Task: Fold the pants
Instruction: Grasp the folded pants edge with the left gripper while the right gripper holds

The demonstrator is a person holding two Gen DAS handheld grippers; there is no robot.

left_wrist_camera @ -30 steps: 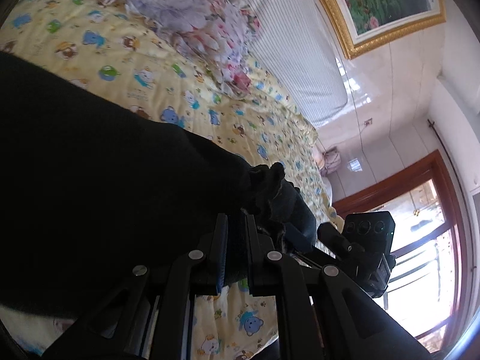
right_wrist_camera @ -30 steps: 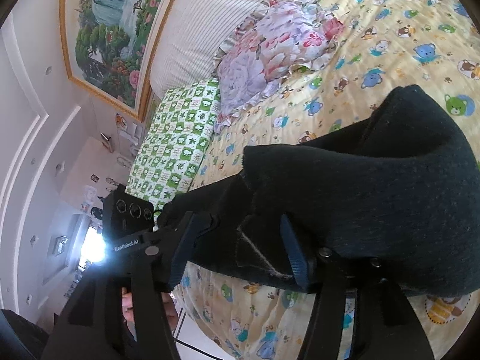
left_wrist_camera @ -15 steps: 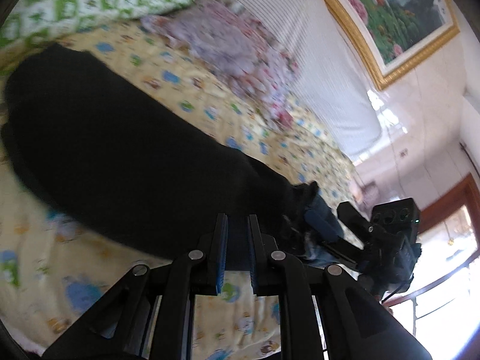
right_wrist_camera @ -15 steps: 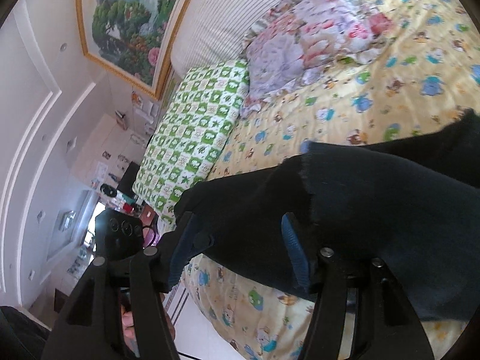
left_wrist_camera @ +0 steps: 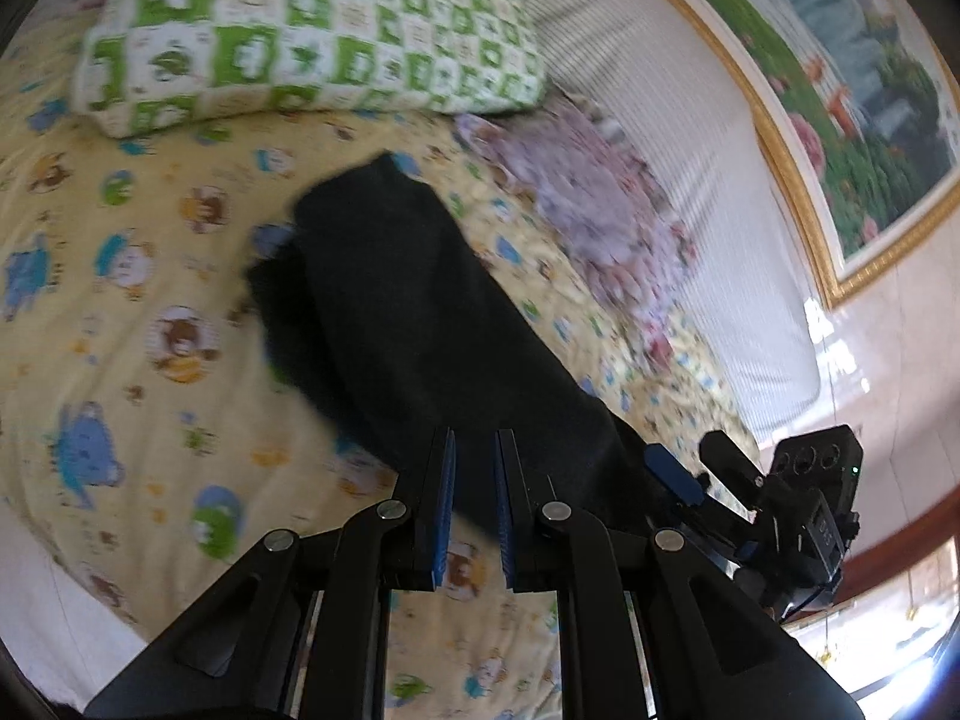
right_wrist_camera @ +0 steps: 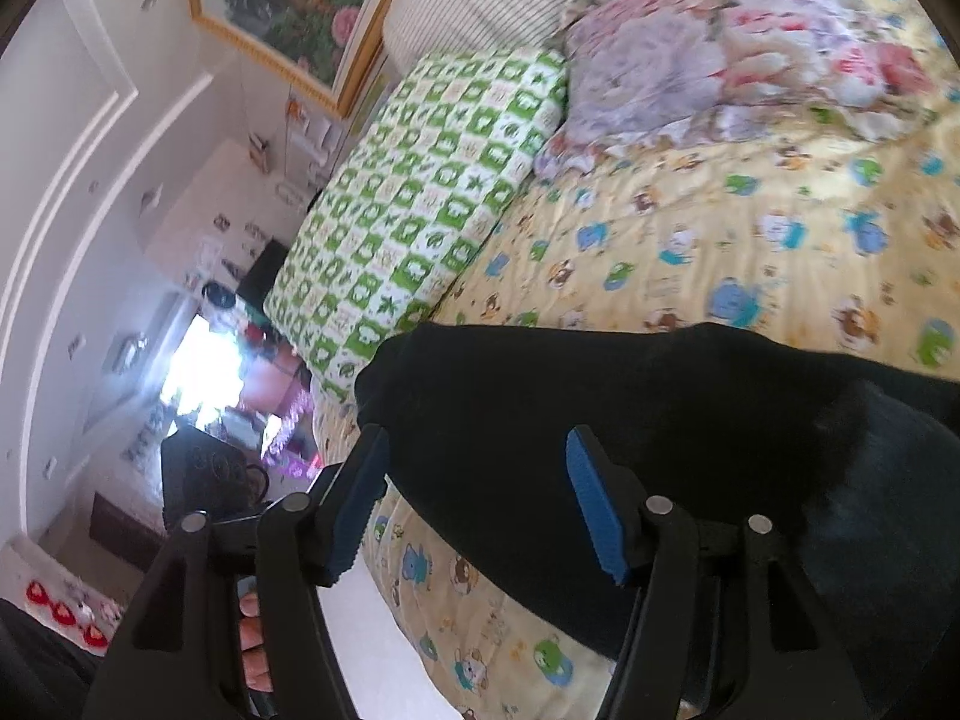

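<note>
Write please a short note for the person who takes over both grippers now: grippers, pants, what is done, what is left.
Left gripper: narrow gap, black pants between the fingers; whether it pinches is unclear.
Right gripper: open, fingers astride the pants' near edge, not gripping.
Pants lie on the yellow cartoon bedsheet, in front of the green checked pillow.
Done: they look doubled over.
Left: likely fold more, then flatten.

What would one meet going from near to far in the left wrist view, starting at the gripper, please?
left gripper → black pants → yellow cartoon-print bedsheet → green checked pillow
</note>
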